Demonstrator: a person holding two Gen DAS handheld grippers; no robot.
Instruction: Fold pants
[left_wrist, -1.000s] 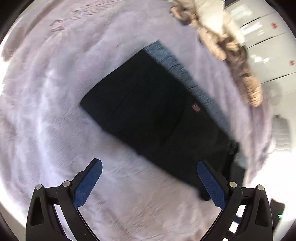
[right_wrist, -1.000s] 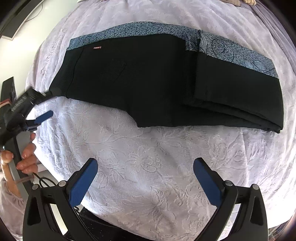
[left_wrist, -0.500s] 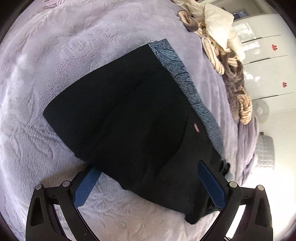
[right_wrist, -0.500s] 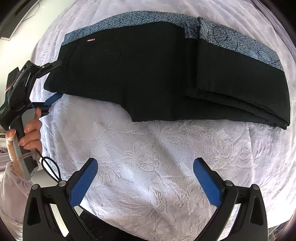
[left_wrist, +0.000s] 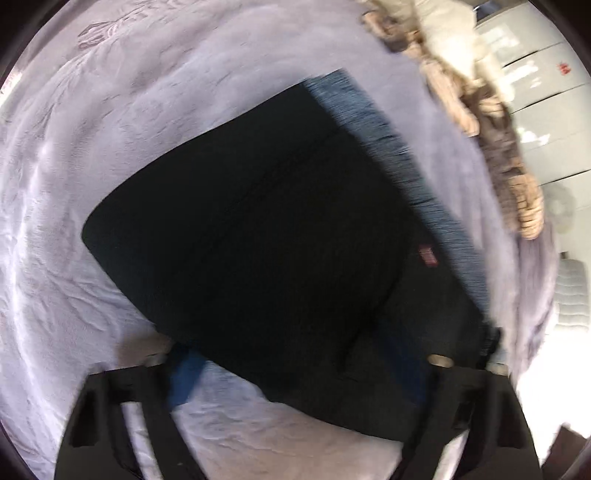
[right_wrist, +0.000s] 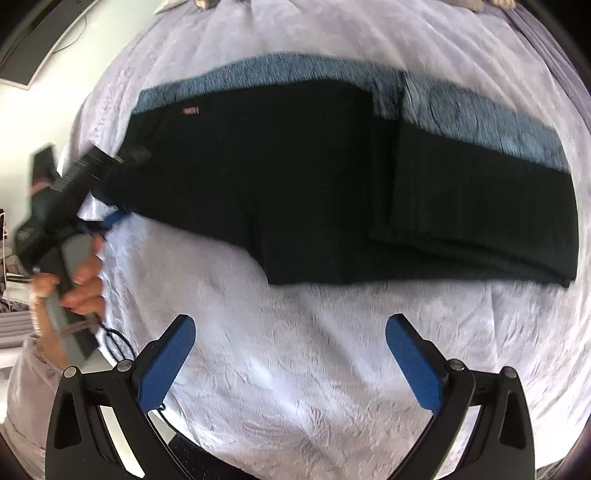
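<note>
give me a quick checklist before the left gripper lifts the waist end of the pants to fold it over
1. Left gripper at the waist end of the pants: ok, its fingers straddle that edge.
2. Left fingers closed on the fabric: cannot tell, both views are motion-blurred.
3. Right gripper free to help: ok, open over the bedspread, holding nothing, short of the pants.
4. Leg end already folded: ok, a doubled layer lies on the far end.
5. Pants flat, patterned side stripe straight: ok, no big bunching visible.
6. Landing area free: ok, the heap of other clothes sits apart from the pants.
</note>
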